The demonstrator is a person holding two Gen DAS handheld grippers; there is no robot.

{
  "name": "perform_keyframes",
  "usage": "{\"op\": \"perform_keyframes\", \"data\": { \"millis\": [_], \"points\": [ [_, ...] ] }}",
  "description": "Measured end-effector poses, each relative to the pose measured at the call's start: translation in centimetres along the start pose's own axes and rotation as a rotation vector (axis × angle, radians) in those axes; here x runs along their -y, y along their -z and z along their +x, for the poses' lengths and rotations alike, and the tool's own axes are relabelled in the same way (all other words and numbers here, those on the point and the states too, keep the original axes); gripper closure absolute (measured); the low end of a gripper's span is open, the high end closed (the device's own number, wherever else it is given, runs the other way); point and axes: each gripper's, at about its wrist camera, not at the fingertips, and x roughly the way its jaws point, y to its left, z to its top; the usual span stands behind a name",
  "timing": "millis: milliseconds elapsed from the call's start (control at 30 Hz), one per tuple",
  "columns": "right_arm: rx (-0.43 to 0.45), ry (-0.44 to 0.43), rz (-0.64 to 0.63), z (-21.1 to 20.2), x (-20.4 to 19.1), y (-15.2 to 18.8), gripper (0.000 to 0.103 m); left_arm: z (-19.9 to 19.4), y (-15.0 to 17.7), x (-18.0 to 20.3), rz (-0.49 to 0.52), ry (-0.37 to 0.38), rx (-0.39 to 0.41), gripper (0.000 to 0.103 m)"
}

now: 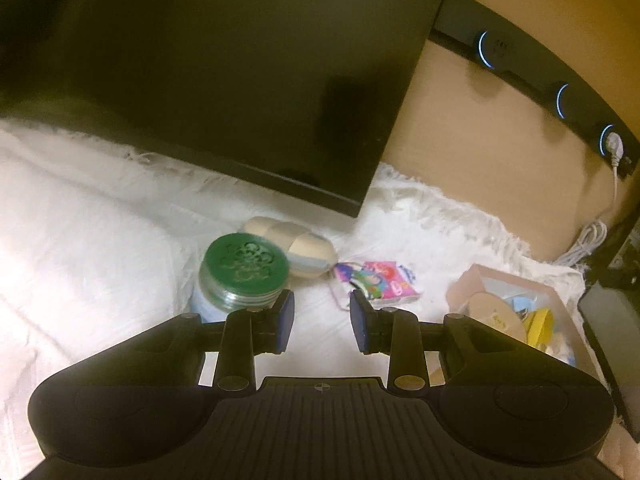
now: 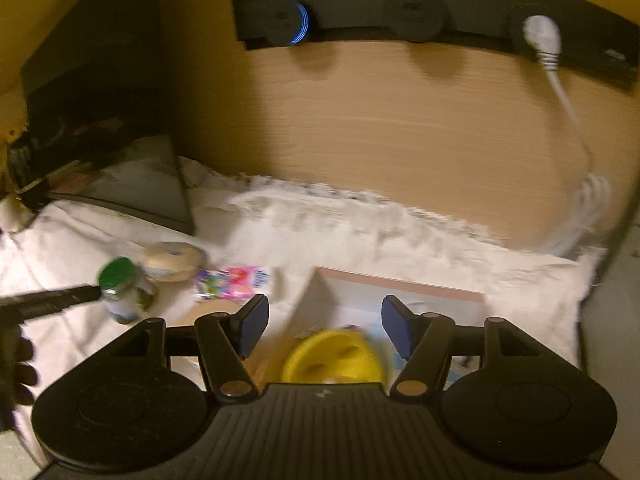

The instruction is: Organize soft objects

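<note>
A colourful tissue pack (image 1: 376, 282) lies on the white fluffy cloth (image 1: 80, 240), just beyond my open, empty left gripper (image 1: 322, 322). A beige rolled soft object (image 1: 294, 246) lies behind it. A pink open box (image 1: 516, 308) with soft items stands to the right. In the right wrist view, my open, empty right gripper (image 2: 324, 326) hovers over that box (image 2: 400, 284), above a yellow soft object (image 2: 332, 356). The tissue pack (image 2: 232, 282) and the beige roll (image 2: 174, 266) lie to its left.
A jar with a green lid (image 1: 240, 276) stands by my left finger; it also shows in the right wrist view (image 2: 124, 292). A black monitor (image 1: 200, 72) stands behind. A black socket strip (image 2: 420, 12) with a white plug (image 2: 542, 38) is on the wooden wall.
</note>
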Motion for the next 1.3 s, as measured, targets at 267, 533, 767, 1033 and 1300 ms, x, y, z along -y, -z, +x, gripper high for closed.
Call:
{"op": "perform_keyframes", "data": {
  "millis": [267, 533, 767, 1033, 1300],
  "points": [
    [-0.04, -0.099, 0.012, 1.2, -1.7, -1.4, 0.04, 0.3, 1.5, 0.6, 0.126, 0.065, -0.061, 0.07],
    [-0.06, -0.118, 0.009, 2.4, -2.4, -1.4, 0.04, 2.1, -4.2, -1.0, -0.057, 0.105, -0.057, 0.07],
    [-0.048, -0.118, -0.262, 4.9, -9.0, -1.9, 0.04, 2.0, -7.7, -4.3, -0.177, 0.047, -0.045, 0.07],
    [-0.025, 0.053, -0.987, 14.0, -22.7, 2.1, 0.047, -0.5, -3.6, -6.4, -0.199, 0.026, -0.033, 0.07],
    [-0.056, 0.167, -1.311, 21.7, -26.9, 5.2, 0.048, -4.1, -0.5, -9.9, -0.262, -0.047, -0.045, 0.07]
  ]
}}
